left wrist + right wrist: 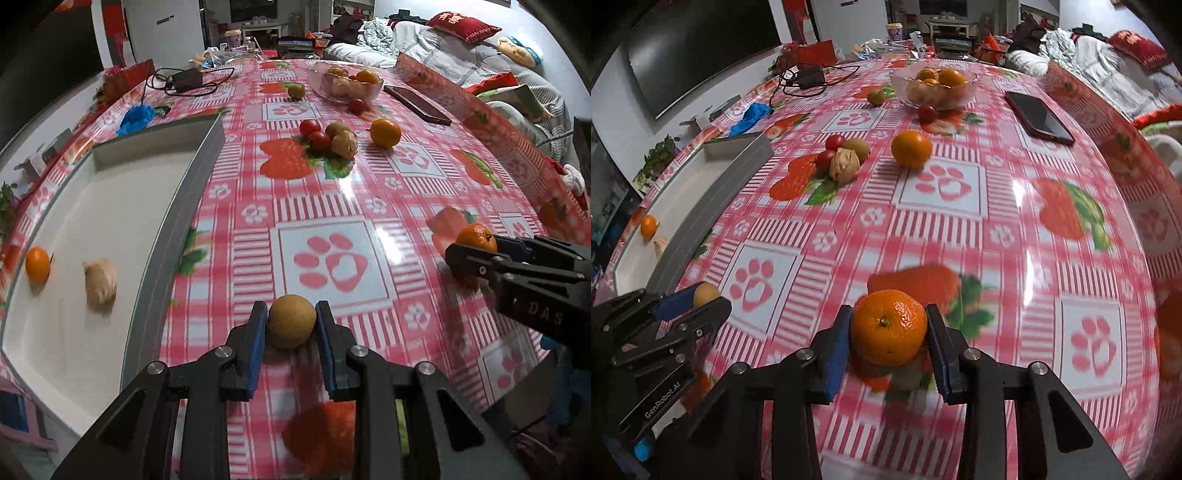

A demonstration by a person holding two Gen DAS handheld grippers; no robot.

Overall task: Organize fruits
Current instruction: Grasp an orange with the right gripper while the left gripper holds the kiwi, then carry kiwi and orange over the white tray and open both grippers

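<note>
Where lettered, "GenRobot.AI" on left gripper (698,310).

Open tabletop (332,206) lies ahead of both loaded hand-held grippers. The grey tray wall (177,221) bounds the left side, rising above the cloth. Farther ahead, a cluster of small fruits (328,138) and a lone orange (385,132) stand mid-path, with a gap between them. The phone (417,104) and glass bowl (345,86) block the far end.
</note>
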